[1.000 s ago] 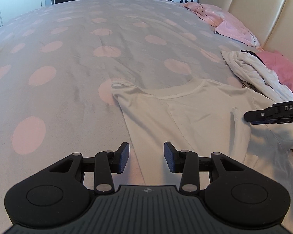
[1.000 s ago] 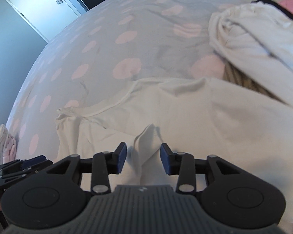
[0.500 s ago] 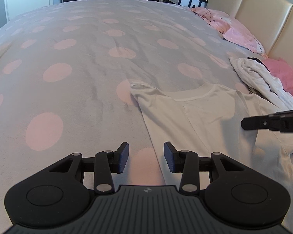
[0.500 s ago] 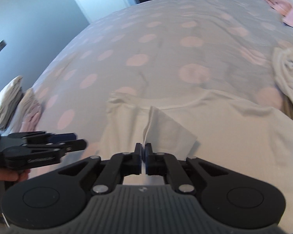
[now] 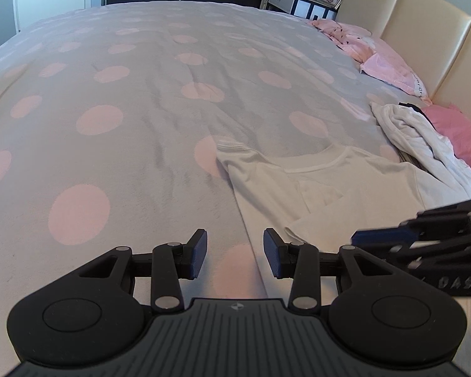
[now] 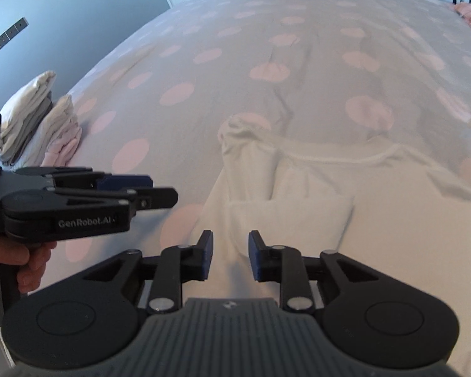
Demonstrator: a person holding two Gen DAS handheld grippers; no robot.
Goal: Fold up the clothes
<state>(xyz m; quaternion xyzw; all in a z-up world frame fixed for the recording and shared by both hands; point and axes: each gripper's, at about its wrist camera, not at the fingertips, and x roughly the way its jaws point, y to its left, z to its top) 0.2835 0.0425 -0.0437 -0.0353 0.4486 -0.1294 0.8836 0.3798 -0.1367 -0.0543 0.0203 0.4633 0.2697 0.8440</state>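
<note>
Right wrist view: white T-shirt lies flat on the spotted bed, sleeve folded inward. Right hand-held gripper is opening, empty; left hand-held gripper hovers open, empty. Smooth the fold before pinching the far-side sleeve.

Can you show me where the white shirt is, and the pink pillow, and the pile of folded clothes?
Shirt (image 5: 354,188): left wrist view, chest.
Pillow (image 5: 392,69): left wrist view, top.
Folded clothes (image 6: 34,116): right wrist view, side of stack.
</note>
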